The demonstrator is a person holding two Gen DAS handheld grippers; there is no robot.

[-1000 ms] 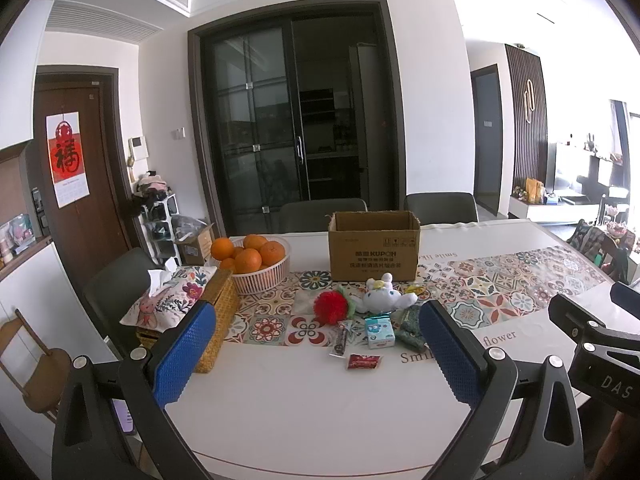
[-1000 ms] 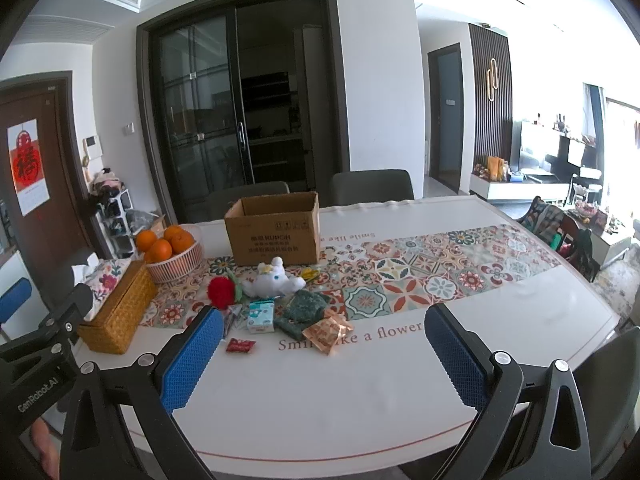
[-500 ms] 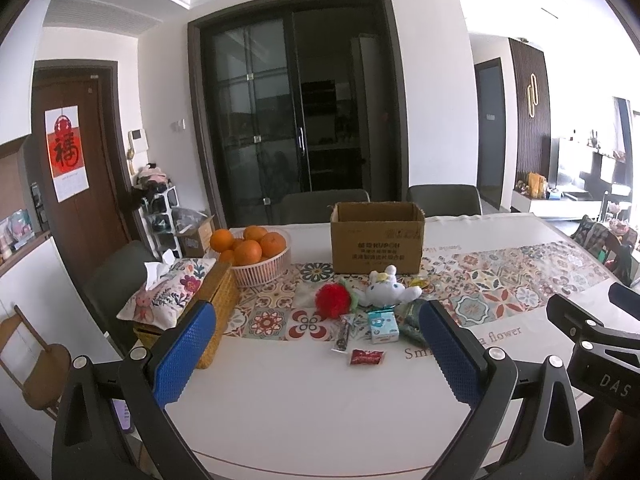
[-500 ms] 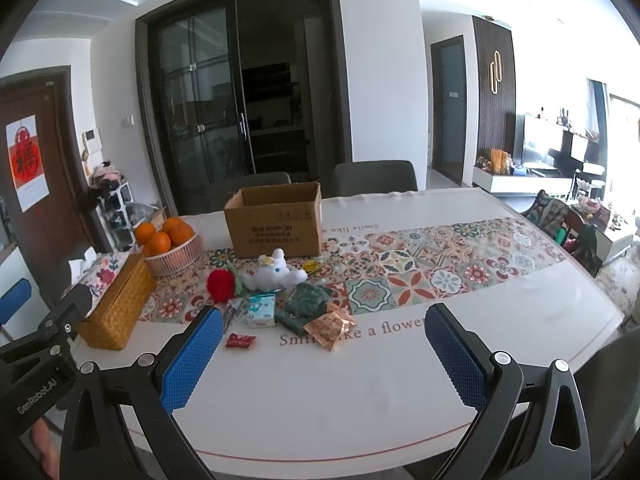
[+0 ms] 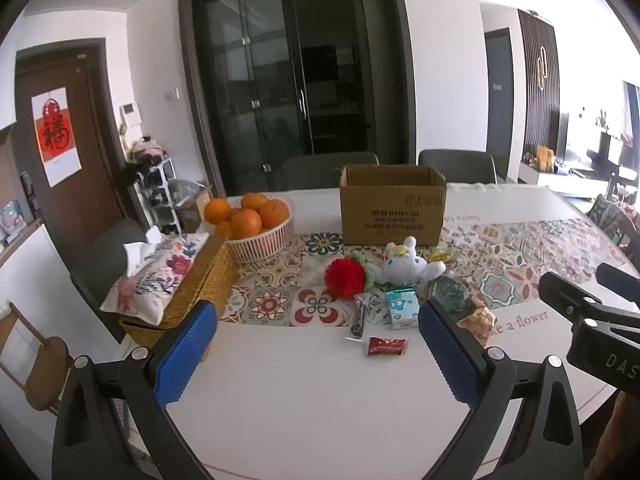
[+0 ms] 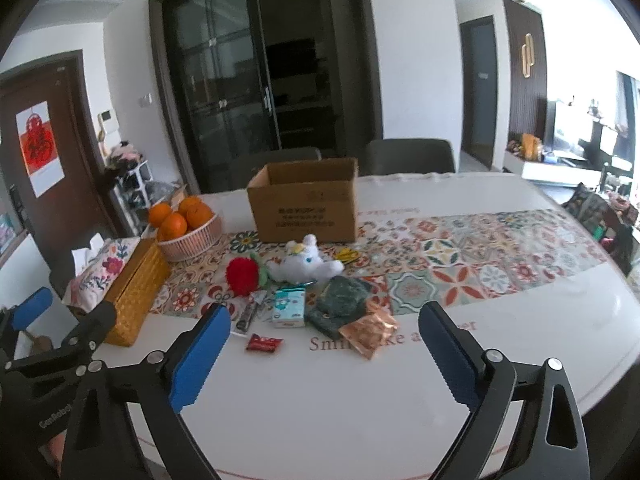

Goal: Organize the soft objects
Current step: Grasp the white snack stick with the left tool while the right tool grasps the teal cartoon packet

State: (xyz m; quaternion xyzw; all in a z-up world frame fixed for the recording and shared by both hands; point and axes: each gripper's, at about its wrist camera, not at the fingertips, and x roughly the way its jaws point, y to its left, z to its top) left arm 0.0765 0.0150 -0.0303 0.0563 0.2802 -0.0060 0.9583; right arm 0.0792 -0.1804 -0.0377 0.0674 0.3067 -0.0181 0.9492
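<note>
A white plush toy (image 5: 408, 266) (image 6: 304, 262) and a red fluffy strawberry toy (image 5: 345, 278) (image 6: 243, 276) lie on the patterned runner in front of an open cardboard box (image 5: 392, 208) (image 6: 306, 204). A green soft pouch (image 6: 340, 306) (image 5: 450, 290), a small tissue pack (image 5: 401, 307) (image 6: 289, 307) and snack wrappers lie beside them. My left gripper (image 5: 318, 350) is open and empty over the near table. My right gripper (image 6: 324, 350) is open and empty, just short of the pile.
A bowl of oranges (image 5: 256, 220) (image 6: 188, 226) and a wicker tissue box (image 5: 176, 280) (image 6: 128, 280) stand at the left. A red packet (image 5: 386, 346) (image 6: 264, 343) and a copper wrapper (image 6: 370, 330) lie near the front. Chairs stand behind the table.
Both grippers have moved forward toward the pile of objects, which now looks larger and nearer. Both stay open and empty.
</note>
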